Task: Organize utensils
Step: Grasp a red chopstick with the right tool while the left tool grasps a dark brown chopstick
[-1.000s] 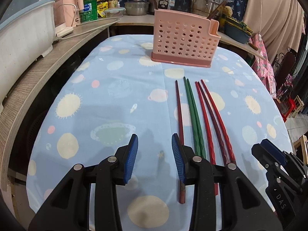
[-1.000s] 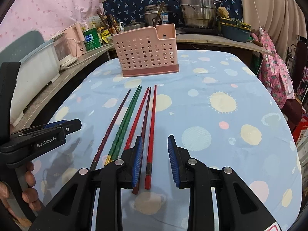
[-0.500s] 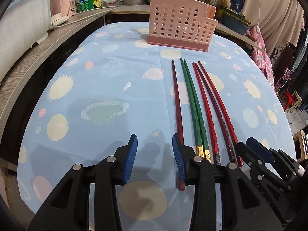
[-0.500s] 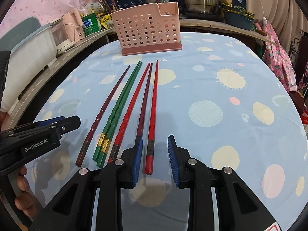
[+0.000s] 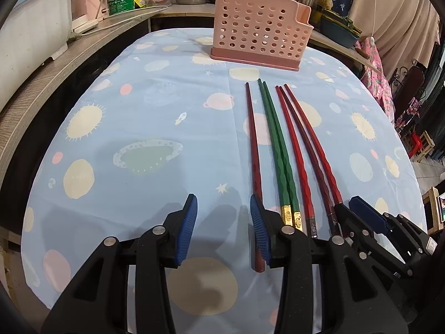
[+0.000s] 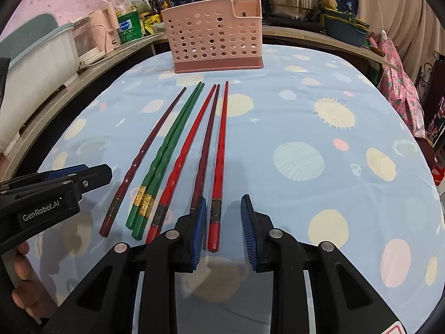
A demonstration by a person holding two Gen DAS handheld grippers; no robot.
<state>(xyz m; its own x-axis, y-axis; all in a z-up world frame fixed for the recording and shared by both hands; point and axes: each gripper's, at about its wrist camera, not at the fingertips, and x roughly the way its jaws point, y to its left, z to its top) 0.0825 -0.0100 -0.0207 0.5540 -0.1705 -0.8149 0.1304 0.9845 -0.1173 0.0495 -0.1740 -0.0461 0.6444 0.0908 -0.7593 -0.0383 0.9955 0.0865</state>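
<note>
Several chopsticks lie side by side on the blue patterned tablecloth point(image 5: 139, 117), tips toward a pink perforated utensil basket point(image 5: 258, 39), which also shows in the right wrist view point(image 6: 214, 44). From the left: a dark red one point(image 5: 253, 150), a green pair point(image 5: 278, 150), then three red ones point(image 6: 183, 156). My left gripper point(image 5: 224, 228) is open, just left of the dark red chopstick's handle end. My right gripper point(image 6: 224, 222) is open, with the rightmost red chopstick's point(image 6: 219, 164) handle end between its fingers.
A wooden counter point(image 5: 55, 64) runs along the left with a white tub point(image 5: 30, 30) and pink appliances. Pots and bottles stand behind the basket. Pink cloth point(image 6: 400, 83) hangs off the right edge. The left gripper body point(image 6: 50, 200) shows in the right wrist view.
Both grippers have pulled back toward me and tilted down, so the chopsticks' handle ends now show. The right gripper's fingers now straddle the rightmost red chopstick. Nothing on the table moved.
</note>
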